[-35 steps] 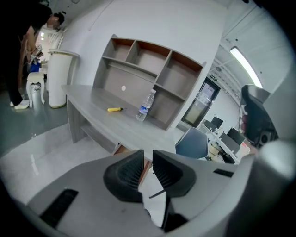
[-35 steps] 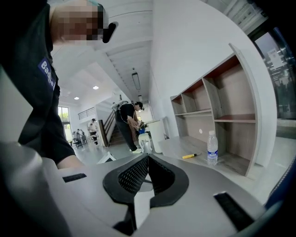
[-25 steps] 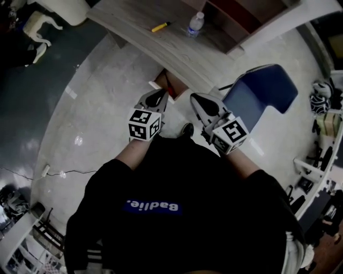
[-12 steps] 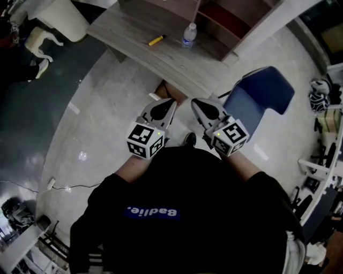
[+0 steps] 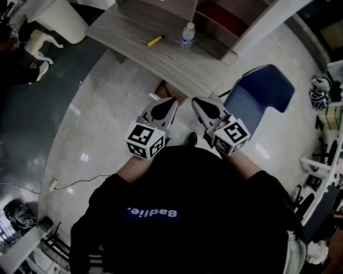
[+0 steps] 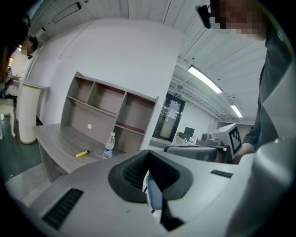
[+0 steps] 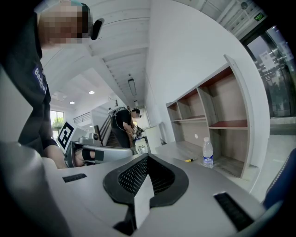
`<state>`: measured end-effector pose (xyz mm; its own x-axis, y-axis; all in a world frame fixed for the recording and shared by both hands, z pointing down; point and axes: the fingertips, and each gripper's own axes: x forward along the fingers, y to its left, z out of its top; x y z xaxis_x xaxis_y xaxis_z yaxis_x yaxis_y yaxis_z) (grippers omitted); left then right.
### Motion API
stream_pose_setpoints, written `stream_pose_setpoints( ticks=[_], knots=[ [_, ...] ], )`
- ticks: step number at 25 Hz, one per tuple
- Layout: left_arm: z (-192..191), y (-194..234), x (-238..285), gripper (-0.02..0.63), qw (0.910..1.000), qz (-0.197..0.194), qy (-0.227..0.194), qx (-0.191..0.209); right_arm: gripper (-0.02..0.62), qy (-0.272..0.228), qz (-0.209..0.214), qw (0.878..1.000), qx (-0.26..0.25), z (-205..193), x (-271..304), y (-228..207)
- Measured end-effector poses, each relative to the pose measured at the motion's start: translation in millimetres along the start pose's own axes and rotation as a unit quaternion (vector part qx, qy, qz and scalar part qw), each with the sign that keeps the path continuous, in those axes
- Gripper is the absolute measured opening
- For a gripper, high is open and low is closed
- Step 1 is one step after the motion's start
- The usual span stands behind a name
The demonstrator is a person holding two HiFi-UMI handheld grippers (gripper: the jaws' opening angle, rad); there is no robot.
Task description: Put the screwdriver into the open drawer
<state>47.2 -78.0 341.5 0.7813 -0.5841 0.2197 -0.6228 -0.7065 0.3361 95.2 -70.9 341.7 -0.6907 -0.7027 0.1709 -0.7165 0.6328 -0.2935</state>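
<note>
A yellow screwdriver [image 5: 156, 40] lies on the grey wooden desk [image 5: 134, 32], left of a water bottle [image 5: 187, 34]. It also shows small and far in the left gripper view [image 6: 82, 153] and the right gripper view [image 7: 189, 160]. Under the desk's near edge a brown open drawer [image 5: 170, 89] shows, partly hidden by the grippers. My left gripper [image 5: 170, 101] and right gripper [image 5: 196, 100] hang side by side in front of my chest, well short of the desk. Both are shut and hold nothing, as their own views show: left gripper [image 6: 148, 155], right gripper [image 7: 148, 160].
A blue chair [image 5: 262, 93] stands right of the grippers. A shelf unit [image 6: 111, 109] rises at the back of the desk. A white bin [image 5: 59, 16] stands at the desk's left end. A cable [image 5: 80, 179] lies on the floor. Another person [image 7: 124, 122] stands far off.
My left gripper has risen and come nearer to the right one, so both now sit level. The right gripper has barely moved. The screwdriver has stayed on the desk.
</note>
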Motion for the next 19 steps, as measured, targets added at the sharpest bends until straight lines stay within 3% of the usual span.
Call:
stream_pose_setpoints(
  ticks=[19],
  knots=[
    [3.5,8.7,-5.3,0.003,1.0000,0.005,-0.001,-0.003,0.028,-0.010,0.010,1.000,-0.008,14.8,7.6,3.6]
  ],
)
